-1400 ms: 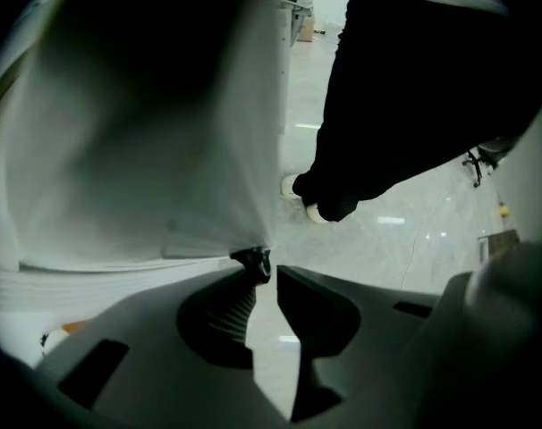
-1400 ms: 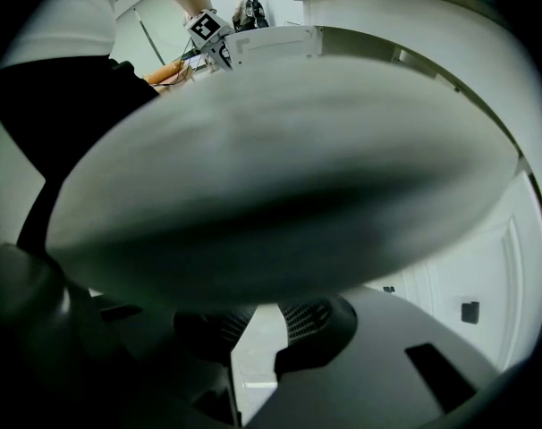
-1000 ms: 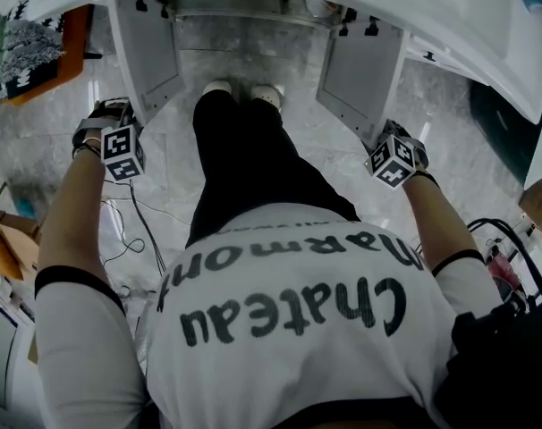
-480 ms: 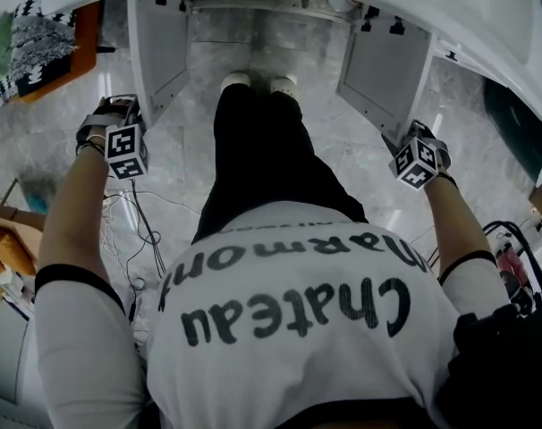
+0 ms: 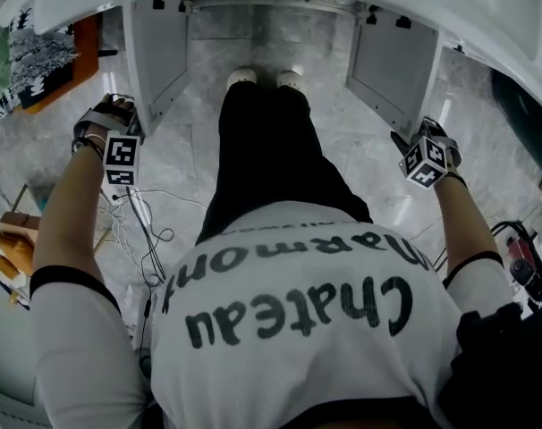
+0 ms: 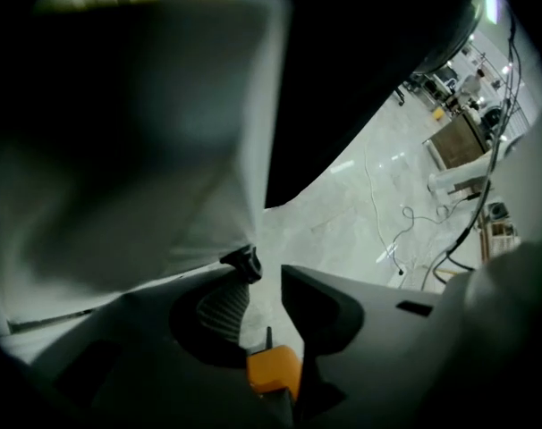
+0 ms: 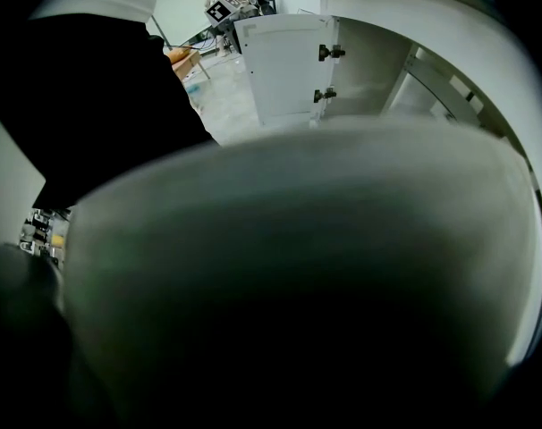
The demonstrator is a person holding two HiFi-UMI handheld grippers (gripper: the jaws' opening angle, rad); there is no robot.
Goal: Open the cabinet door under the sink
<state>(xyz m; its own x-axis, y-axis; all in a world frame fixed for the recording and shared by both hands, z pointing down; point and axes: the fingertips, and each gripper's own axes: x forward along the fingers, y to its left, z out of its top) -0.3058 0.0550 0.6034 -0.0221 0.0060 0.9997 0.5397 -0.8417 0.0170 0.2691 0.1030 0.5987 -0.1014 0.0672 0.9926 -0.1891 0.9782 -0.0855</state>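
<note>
Left gripper [image 6: 266,280], 9 o'clock: fingers [image 6: 320,298] just opening, empty, releasing swung-out left door [image 5: 155,52] | right gripper [image 5: 421,150], 3 o'clock: likewise opening, fingers hidden by right door [image 5: 387,61]

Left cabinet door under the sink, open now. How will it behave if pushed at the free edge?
The left door looks like a flat rigid panel, so it would probably swing as one piece without flexing. Two hinges on one edge suggest it pivots easily from a light push at the free edge. Its smooth white face likely gives little friction.
</note>
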